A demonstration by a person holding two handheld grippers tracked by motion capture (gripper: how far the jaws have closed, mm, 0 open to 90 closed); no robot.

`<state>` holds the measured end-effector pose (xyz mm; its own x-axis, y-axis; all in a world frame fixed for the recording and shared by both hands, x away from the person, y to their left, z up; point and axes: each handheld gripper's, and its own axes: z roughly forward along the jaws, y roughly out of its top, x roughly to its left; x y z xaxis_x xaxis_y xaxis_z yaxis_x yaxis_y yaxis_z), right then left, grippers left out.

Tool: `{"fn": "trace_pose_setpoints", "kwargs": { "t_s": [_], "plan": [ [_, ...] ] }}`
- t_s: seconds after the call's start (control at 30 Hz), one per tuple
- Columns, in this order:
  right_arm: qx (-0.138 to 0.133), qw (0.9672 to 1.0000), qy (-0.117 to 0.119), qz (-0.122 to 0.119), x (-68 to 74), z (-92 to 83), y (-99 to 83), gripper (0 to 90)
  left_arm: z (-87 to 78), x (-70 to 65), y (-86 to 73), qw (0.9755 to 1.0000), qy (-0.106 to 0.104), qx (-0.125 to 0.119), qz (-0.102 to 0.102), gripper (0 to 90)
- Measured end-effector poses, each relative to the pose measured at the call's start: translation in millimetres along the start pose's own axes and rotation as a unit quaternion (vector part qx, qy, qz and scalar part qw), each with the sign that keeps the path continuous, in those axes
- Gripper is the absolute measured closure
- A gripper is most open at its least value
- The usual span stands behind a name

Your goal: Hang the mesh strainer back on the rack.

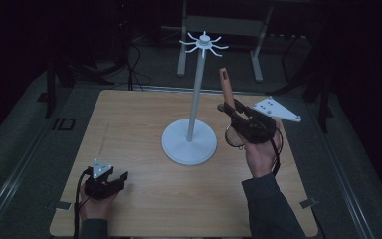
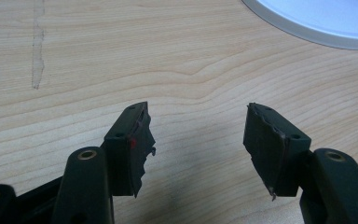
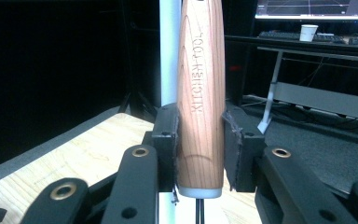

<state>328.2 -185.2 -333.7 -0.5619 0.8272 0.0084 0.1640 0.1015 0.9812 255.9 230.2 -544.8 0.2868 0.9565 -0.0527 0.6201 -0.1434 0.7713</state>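
A kitchen tool with a wooden handle (image 1: 225, 83) stands nearly upright, and my right gripper (image 1: 232, 107) is shut on it, to the right of the white stand's pole (image 1: 196, 84). Its round wire end (image 1: 234, 137) hangs below the jaws. In the right gripper view both pads press the handle (image 3: 200, 88), stamped "KITCHEN TOOL", inside my right gripper (image 3: 199, 140); the pole (image 3: 169, 51) rises just behind. The stand has a ring of hooks (image 1: 204, 42) on top and a round base (image 1: 189, 143). My left gripper (image 1: 121, 179) rests open near the front left; its jaws (image 2: 198, 135) hold nothing.
The wooden tabletop (image 1: 129, 124) has bare room on the left and in front. The stand's base edge (image 2: 317, 23) lies ahead-right of the left gripper. Beyond the table are dark floor, a desk frame (image 1: 219, 25), and monitors and a cup (image 3: 308, 31).
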Motion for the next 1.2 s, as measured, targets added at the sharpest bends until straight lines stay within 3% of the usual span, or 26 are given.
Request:
{"fn": "trace_pose_setpoints", "kwargs": {
  "t_s": [0.93, 1.2],
  "plan": [
    [-0.029, 0.9995, 0.005, 0.005, 2.1, -6.7, 17.9, 68.9, -0.1, -0.1, -0.2, 1.0, 0.0, 0.0, -0.001, 41.4],
    [-0.043, 0.9989, 0.017, 0.01, 3.6, -8.3, 23.8, 68.8, -0.1, -0.1, -0.2, 1.0, 0.001, 0.001, -0.001, 41.4]
  ]
}}
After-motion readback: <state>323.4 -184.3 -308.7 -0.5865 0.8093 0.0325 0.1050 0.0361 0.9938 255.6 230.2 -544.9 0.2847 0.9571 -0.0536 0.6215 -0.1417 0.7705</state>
